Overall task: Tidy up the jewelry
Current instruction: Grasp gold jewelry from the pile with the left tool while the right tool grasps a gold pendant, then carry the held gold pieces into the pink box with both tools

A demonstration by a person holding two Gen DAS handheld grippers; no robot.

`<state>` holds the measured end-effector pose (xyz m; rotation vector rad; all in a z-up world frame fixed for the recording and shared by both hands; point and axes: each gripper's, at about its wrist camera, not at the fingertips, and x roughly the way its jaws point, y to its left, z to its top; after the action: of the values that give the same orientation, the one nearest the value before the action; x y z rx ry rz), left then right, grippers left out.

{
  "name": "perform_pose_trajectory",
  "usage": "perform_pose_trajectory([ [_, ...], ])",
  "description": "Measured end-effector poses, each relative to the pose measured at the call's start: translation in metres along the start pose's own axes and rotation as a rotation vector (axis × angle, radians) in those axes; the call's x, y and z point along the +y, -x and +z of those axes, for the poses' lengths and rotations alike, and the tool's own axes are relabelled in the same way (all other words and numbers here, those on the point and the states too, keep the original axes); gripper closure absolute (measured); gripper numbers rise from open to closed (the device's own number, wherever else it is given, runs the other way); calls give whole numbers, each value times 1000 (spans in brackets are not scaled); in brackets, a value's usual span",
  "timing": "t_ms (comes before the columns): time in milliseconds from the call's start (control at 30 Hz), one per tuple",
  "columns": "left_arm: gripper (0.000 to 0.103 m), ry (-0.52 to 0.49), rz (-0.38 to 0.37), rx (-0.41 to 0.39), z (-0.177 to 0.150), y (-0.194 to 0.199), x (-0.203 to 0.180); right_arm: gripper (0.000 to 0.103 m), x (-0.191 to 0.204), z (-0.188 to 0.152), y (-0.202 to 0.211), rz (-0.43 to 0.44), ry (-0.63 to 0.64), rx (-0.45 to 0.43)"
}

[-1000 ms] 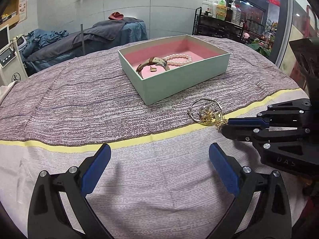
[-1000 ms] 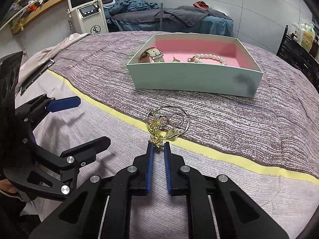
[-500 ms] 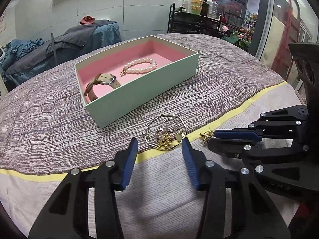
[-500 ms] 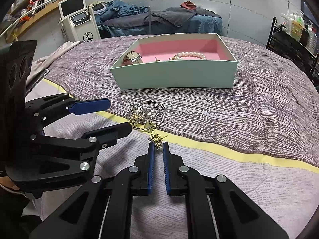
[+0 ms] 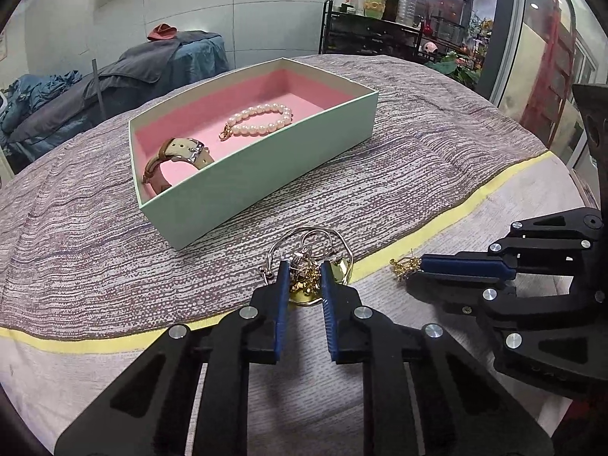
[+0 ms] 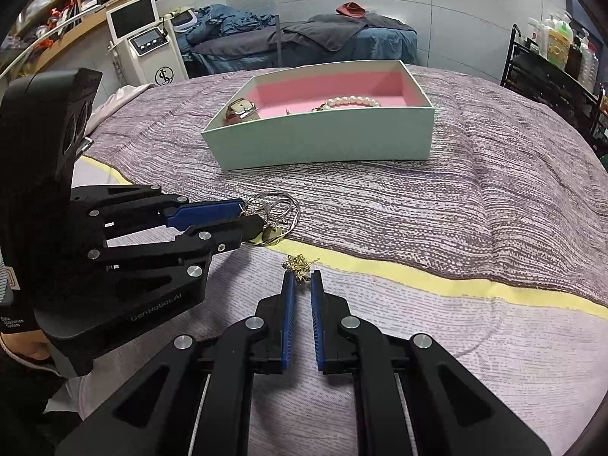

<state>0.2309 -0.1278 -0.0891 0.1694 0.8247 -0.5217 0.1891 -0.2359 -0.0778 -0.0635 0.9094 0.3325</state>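
A mint box (image 5: 266, 174) with pink lining holds a tan watch (image 5: 178, 157) and a pearl bracelet (image 5: 258, 121); it also shows in the right wrist view (image 6: 323, 140). A tangle of silver hoops and gold charms (image 5: 307, 262) lies on the bedspread in front of it. My left gripper (image 5: 304, 271) is closed around the tangle's near part; it also shows in the right wrist view (image 6: 247, 214). My right gripper (image 6: 300, 279) holds a small gold earring (image 6: 298, 266) by its near end, jaws narrowly apart; the earring also shows in the left wrist view (image 5: 404, 266).
A striped purple bedspread with a yellow band (image 6: 456, 285) covers the bed. A shelf rack of bottles (image 5: 372, 15) stands far right. A white machine with a screen (image 6: 142, 38) and a massage table (image 6: 304, 38) stand behind.
My left gripper has moved forward onto the jewelry tangle and closed from wide open to a narrow grip. My right gripper pulled the small gold earring away from the tangle.
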Motion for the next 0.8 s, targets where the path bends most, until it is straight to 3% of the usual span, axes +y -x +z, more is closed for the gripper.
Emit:
perform_pose_trajectory([
  [767,86,78,-10,-79,-6,45,30,95,1,4,11,26,23,-22],
  [800,86,80,-10,-78,-7,45,31,90,0,4,11,26,15,-31],
])
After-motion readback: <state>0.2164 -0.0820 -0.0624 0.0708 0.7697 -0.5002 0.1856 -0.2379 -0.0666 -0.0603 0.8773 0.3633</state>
